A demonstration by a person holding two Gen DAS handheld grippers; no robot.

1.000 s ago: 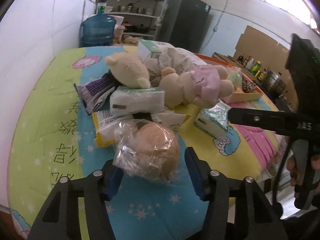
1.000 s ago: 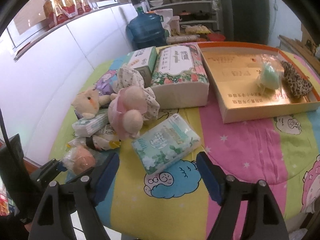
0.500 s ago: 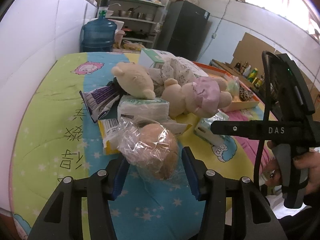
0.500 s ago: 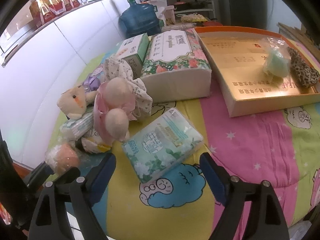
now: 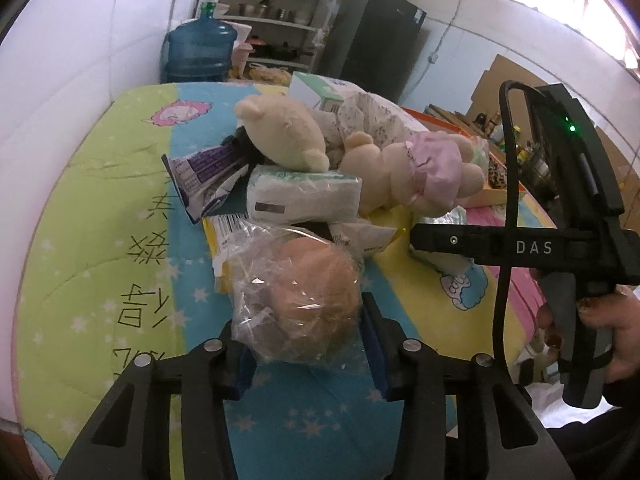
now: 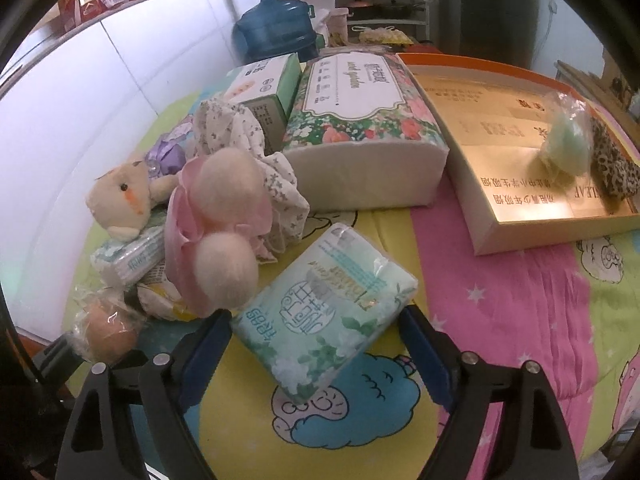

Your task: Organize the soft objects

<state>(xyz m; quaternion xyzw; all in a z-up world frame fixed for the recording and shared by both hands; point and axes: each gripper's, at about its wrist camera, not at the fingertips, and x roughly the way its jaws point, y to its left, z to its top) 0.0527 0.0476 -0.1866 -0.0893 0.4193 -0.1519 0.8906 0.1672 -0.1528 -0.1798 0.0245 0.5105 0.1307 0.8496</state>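
My left gripper [image 5: 306, 344] is shut on an orange soft ball in a clear plastic bag [image 5: 308, 300], at the near edge of the pile; the ball also shows in the right wrist view [image 6: 106, 332]. My right gripper [image 6: 316, 354] is open, its fingers on either side of a green tissue pack [image 6: 324, 312] lying on the quilt. Behind lie a cream bear [image 6: 120, 200], a plush toy in a pink dress [image 6: 216, 232] and a white tissue pack [image 5: 300, 198]. An orange tray [image 6: 520, 236] at right holds a bagged green ball [image 6: 568, 148] and a leopard-print item [image 6: 612, 168].
A floral tissue block [image 6: 360, 120] and a green-white box [image 6: 264, 92] stand behind the pile. A blue water jug [image 5: 200, 52] and shelves stand at the far end, a white wall on the left. The quilt's near edge [image 5: 280, 440] lies below the grippers.
The left fingers have closed onto the bagged orange ball. The right gripper has moved forward so the green tissue pack now lies between its open fingers.
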